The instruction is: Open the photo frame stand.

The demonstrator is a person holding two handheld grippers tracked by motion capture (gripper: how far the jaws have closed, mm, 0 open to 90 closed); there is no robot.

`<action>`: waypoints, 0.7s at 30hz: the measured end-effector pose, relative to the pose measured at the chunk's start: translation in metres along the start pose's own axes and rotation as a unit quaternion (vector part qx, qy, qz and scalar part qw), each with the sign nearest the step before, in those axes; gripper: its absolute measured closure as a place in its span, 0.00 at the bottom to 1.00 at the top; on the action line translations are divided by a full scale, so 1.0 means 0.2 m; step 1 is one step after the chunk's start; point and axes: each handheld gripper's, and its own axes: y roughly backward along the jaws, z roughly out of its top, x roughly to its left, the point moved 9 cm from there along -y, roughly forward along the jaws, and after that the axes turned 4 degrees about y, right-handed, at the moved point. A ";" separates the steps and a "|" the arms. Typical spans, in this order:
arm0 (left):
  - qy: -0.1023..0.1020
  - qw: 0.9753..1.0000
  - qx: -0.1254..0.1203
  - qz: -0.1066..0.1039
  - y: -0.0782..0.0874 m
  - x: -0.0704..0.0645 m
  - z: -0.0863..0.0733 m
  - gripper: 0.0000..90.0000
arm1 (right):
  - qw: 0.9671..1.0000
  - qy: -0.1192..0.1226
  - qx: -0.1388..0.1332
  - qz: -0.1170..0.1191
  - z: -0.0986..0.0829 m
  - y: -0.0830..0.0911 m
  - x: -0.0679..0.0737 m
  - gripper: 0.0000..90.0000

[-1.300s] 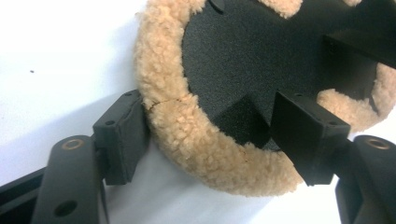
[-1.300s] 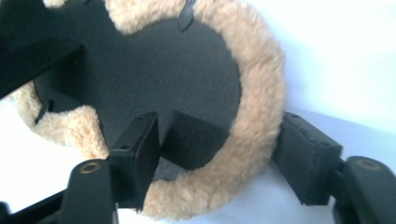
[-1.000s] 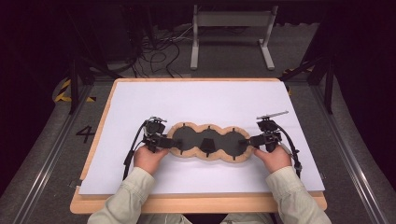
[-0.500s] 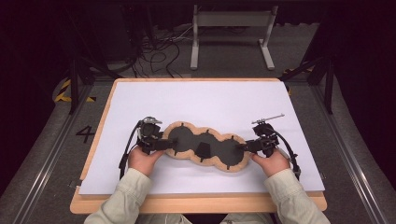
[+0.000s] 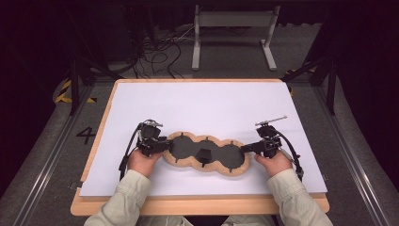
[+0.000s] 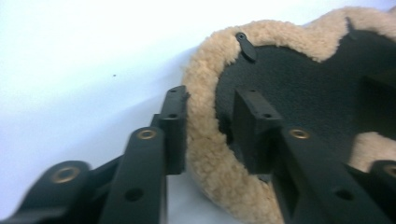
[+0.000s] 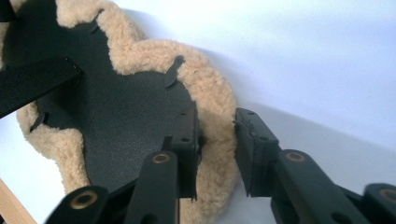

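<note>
Fleece pad (image 5: pixel 206 157), three-lobed, black face up w/ tan woolly rim, is held at both ends and lies on the white sheet (image 5: pixel 202 108) covering the desk (image 5: pixel 197 205). The left gripper (image 5: pixel 161 145) is clenched on the pad's left-end rim: in the left gripper view the fleece edge (image 6: pixel 205 140) is pinched between the two jaws, one jaw outside on the sheet side, the other inside on the black face. The right gripper (image 5: pixel 245 149) does the same at the opposite end; in the right gripper view the rim (image 7: pixel 217 135) sits between the jaws, though a small gap to the outer jaw is seen, so the grip there looks lighter. A black strap (image 7: pixel 32 84) crosses the pad's face ahead of the right gripper, and small black tabs (image 7: pixel 173 71) are set along the rim.

Step in hand, as judged: a two-ended hold on the pad, for shifting or turning it on the desk. The pad sits skewed, its right end nearer the person than its left.

Next move calls for both ends to be carried together, at equal pace, so the soft rim is not tugged out of either grip. Rt. gripper prob. needs a firmer bite first. Fleece is compressible, so slip is the main risk.
</note>
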 end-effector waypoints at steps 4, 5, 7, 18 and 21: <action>-0.010 1.000 -0.001 0.015 0.00 0.01 0.00 0.88 | 1.000 0.012 0.002 -0.012 0.00 0.00 -0.01 0.87; -0.010 1.000 -0.002 0.017 0.00 0.01 0.00 0.88 | 1.000 0.017 0.002 -0.015 0.00 0.00 -0.01 0.87; -0.010 1.000 0.002 0.019 -0.01 0.00 0.00 0.88 | 1.000 0.018 0.004 -0.021 0.00 0.00 0.00 0.87; -0.010 1.000 0.015 0.011 -0.02 0.01 -0.01 0.87 | 0.997 0.056 0.019 -0.051 -0.01 -0.01 0.01 0.85; -0.003 1.000 0.021 -0.001 -0.01 0.02 -0.01 0.86 | 0.997 0.051 0.022 -0.046 -0.02 -0.01 0.01 0.84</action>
